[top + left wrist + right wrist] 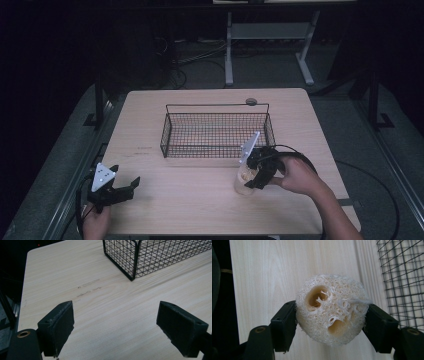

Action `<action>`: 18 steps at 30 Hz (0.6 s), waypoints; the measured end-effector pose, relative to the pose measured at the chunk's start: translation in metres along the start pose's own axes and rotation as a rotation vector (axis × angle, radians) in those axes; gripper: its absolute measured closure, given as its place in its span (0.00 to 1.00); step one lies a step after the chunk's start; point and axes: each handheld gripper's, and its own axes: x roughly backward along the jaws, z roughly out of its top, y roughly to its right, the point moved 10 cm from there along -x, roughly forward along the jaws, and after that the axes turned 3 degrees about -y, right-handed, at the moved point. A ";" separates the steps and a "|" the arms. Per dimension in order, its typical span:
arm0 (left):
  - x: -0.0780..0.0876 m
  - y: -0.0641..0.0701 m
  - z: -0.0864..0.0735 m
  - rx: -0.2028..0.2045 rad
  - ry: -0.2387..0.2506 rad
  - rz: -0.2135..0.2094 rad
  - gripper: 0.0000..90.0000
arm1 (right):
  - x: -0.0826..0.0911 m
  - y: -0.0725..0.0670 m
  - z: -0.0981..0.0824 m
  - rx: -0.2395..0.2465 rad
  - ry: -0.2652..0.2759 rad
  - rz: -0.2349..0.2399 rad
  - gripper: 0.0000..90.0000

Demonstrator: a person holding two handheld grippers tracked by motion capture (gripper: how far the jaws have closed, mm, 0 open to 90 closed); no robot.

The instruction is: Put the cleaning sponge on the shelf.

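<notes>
Loofah clamped in the right tool, wire basket standing on the tabletop.

A black wire basket [217, 129] sits in the middle of the pale wooden tabletop [150, 200], its mesh floor bare as far as I can see from the high view. Just beside its near right corner, the right tool [255, 176] is closed on a pale, round loofah sponge [331, 308]; in the right gripper view both black jaws press its sides and its holed end faces the camera, with the basket's mesh off to the right. The person's right hand [296, 176] wraps that tool. Well apart, at the near left corner, the left tool [131, 186] is held over the tabletop with its jaws spread wide and nothing between them, the basket's corner ahead of it.
</notes>
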 end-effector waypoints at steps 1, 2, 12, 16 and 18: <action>0.000 0.000 0.000 0.001 0.001 0.000 0.15 | 0.002 0.001 0.002 0.003 0.002 0.001 0.35; 0.000 0.000 0.000 0.001 0.003 0.001 0.15 | 0.004 0.001 0.003 0.002 0.004 0.002 0.35; 0.000 0.000 0.000 -0.004 -0.002 0.001 0.15 | 0.020 0.010 0.017 0.009 0.010 0.019 0.35; 0.000 0.001 0.000 -0.003 -0.001 0.002 0.15 | 0.027 0.014 0.024 0.011 0.025 0.023 0.35; 0.000 0.001 0.000 -0.003 -0.001 0.000 0.15 | 0.031 0.016 0.027 0.014 0.033 0.025 0.35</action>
